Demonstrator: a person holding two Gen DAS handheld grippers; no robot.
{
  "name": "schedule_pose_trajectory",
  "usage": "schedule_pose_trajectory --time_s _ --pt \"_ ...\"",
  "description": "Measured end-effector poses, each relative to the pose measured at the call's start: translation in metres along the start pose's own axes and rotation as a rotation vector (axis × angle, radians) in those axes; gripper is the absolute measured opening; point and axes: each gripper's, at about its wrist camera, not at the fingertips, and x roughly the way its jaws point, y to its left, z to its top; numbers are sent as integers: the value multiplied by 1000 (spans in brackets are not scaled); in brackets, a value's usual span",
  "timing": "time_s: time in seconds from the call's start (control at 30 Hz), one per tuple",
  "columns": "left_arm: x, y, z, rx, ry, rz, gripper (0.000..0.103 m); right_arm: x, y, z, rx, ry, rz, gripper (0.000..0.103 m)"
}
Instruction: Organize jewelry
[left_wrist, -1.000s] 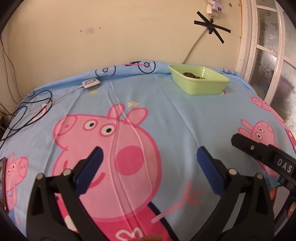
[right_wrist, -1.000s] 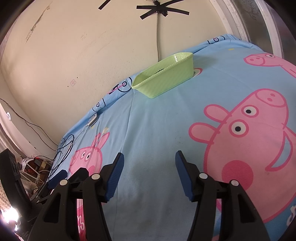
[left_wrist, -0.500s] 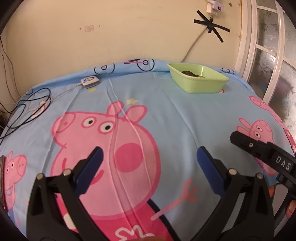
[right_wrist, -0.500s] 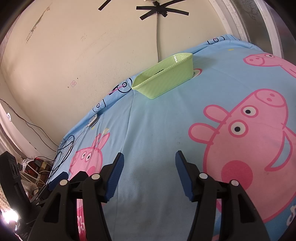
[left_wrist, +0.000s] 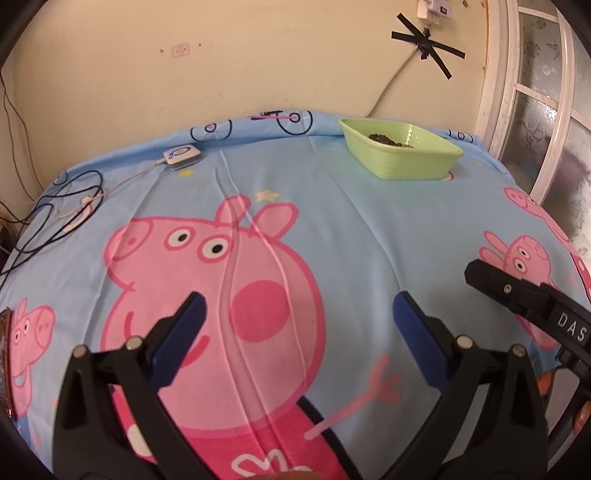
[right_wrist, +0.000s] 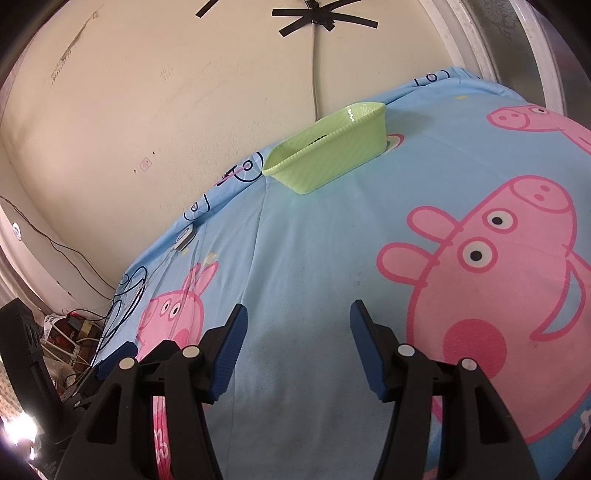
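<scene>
Blue ribbed pads line the fingers of both claws, and both claws are spread apart with nothing between them. In the left wrist view, the left gripper (left_wrist: 298, 308) hangs over the cartoon-pig bedsheet (left_wrist: 369, 236), its jaws wide and released; only the printed pink pig face shows in the gap, and whether the tips touch the cloth cannot be told. At the right edge of that view, part of the right claw's black frame pokes in, with white letters on it. In the right wrist view, the right gripper (right_wrist: 298, 317) is also released, its jaws parted less widely, over a plain light-blue stretch of the sheet with a faint shadow beneath. One blue pad (right_wrist: 117, 355) of the left claw shows low at the left side there, just beside the right claw's frame.

Farther back on the left, a small white device (left_wrist: 181, 154) with a tiny blue light lies on the sheet, a thin lead running from it toward a loop of dark cables (left_wrist: 51, 218) near the sheet's edge. At the far side, close to the wall, sits a light green tray (left_wrist: 402, 162), well apart from both claws. Dark, beady jewelry (left_wrist: 388, 139) lies heaped inside it. Behind it, black tape (left_wrist: 428, 46) crosses over a cord on the cream wall.
</scene>
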Motion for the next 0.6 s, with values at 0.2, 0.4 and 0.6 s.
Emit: schedule_pose_trajectory --time_s 0.2,0.4,0.6 --pt "-3 0 0 6 -30 -21 97 0 0 0 0 -1 1 34" --pt "0 -5 0 23 -7 -28 97 0 0 0 0 0 2 34" --pt "6 -8 -2 29 29 4 97 1 0 1 2 -4 3 34"
